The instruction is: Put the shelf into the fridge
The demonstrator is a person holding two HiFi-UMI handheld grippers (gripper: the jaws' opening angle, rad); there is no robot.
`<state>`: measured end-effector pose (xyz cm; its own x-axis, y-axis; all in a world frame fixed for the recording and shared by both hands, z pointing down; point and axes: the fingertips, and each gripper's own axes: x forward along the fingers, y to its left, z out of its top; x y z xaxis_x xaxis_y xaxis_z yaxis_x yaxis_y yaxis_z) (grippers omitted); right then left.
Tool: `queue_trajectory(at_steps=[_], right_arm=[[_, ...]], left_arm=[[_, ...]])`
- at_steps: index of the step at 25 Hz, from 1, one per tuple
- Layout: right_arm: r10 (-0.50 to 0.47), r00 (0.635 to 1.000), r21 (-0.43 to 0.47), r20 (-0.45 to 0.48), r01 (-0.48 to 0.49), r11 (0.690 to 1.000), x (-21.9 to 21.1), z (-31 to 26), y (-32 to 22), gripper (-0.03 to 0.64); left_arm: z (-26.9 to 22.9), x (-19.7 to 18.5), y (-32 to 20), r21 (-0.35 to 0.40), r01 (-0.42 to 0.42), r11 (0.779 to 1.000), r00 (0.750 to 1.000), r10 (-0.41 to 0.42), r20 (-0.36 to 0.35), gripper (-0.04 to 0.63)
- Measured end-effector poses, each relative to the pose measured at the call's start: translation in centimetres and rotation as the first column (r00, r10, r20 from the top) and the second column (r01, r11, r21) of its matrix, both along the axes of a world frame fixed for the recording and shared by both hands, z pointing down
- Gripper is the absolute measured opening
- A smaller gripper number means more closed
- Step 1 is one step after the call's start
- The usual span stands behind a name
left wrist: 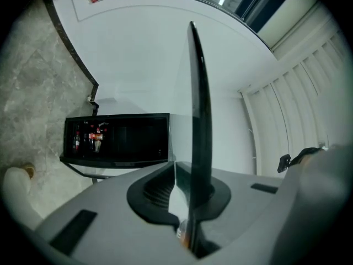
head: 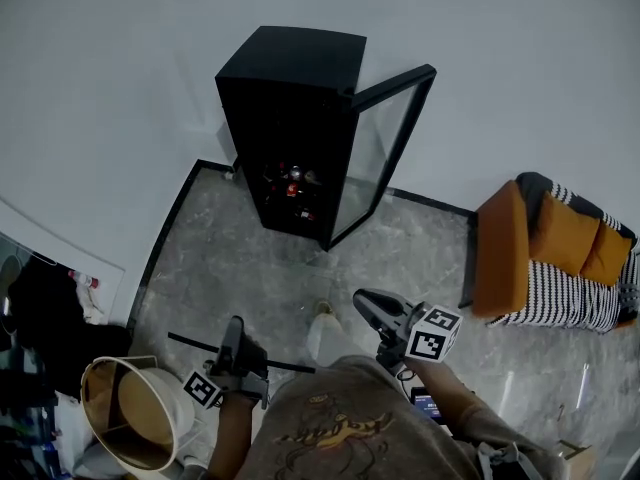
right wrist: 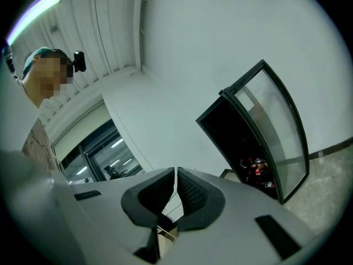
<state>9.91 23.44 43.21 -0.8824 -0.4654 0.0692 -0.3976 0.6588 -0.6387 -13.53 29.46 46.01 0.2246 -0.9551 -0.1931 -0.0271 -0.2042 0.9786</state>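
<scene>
The left gripper [head: 236, 340] had its jaws clamped on 1 edge of the thin dark shelf [left wrist: 199, 120], well short of the fridge [head: 290, 118], whose glass door [head: 385, 153] stood open, probably to receive it. The right gripper [head: 372, 304] had its jaws together on nothing.

Brownish printed T-shirt [head: 345, 436]; left gripper [head: 234, 326] and right gripper [head: 365, 303] seemingly grey.
</scene>
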Motion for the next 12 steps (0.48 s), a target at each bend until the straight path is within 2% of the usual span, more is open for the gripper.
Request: queue_trajectory(at_steps=[7, 12], right_arm=[[-0.051, 0.999, -0.005, 0.002, 0.051, 0.999, -1.0, 0.3, -5.3, 0.029], [-0.089, 0.995, -0.006, 0.036, 0.089, 0.996, -2.2, 0.0, -9.9, 0.029]], left_arm=[[0.2, -0.1, -5.8, -0.005, -0.012, 1.000, 1.000, 0.012, 0.019, 0.018], [0.5, -0.5, -9.4, -0.019, -0.001, 1.000, 1.000, 0.002, 0.023, 0.018]])
